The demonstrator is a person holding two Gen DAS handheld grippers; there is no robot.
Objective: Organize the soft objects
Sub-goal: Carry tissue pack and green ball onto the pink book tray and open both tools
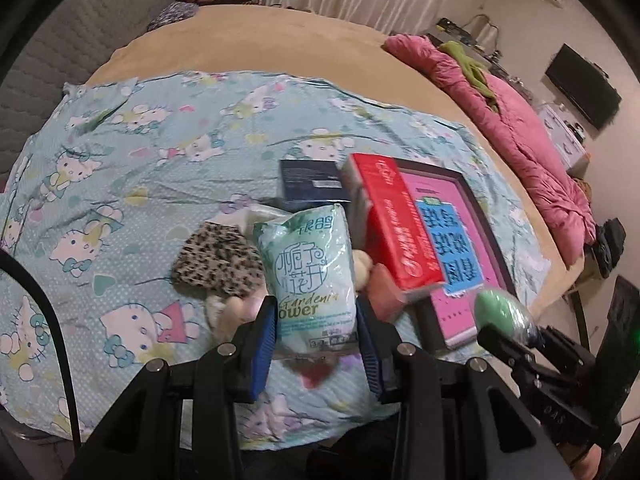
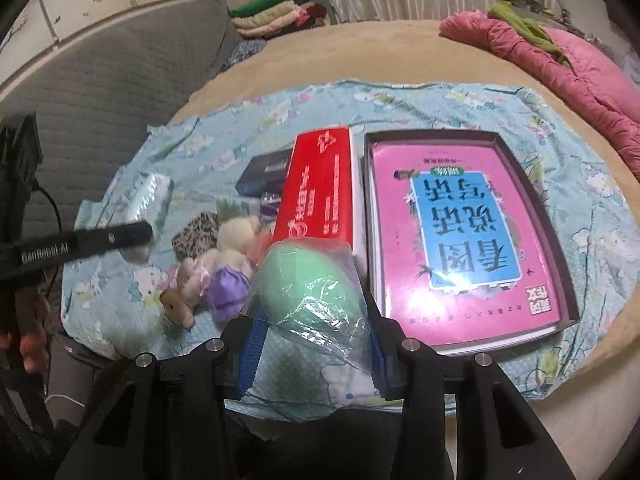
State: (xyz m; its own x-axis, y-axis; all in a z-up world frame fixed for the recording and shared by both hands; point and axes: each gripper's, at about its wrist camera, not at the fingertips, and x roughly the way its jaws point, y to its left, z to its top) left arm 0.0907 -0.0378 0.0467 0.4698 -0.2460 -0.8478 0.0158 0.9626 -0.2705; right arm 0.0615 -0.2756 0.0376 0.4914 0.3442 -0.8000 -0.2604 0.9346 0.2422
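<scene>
My left gripper [image 1: 316,336] is shut on a pale green tissue pack [image 1: 310,268] printed "Gardenia Flower", held above the Hello Kitty cloth [image 1: 120,184]. The pack also shows in the right wrist view [image 2: 150,200]. My right gripper [image 2: 314,328] is shut on a green sponge egg in clear plastic wrap [image 2: 308,280], seen also in the left wrist view [image 1: 502,312]. On the cloth lie a leopard-print pouch [image 1: 218,260], a small plush doll in a purple skirt [image 2: 224,276] and a pink soft block [image 1: 386,292].
A red box [image 2: 320,188] stands beside a dark tray [image 2: 560,264] that holds a pink and blue book [image 2: 460,236]. A dark blue box [image 1: 308,180] lies behind. A pink quilt [image 1: 520,128] lies along the bed's right side. Folded clothes [image 2: 272,16] are stacked at the back.
</scene>
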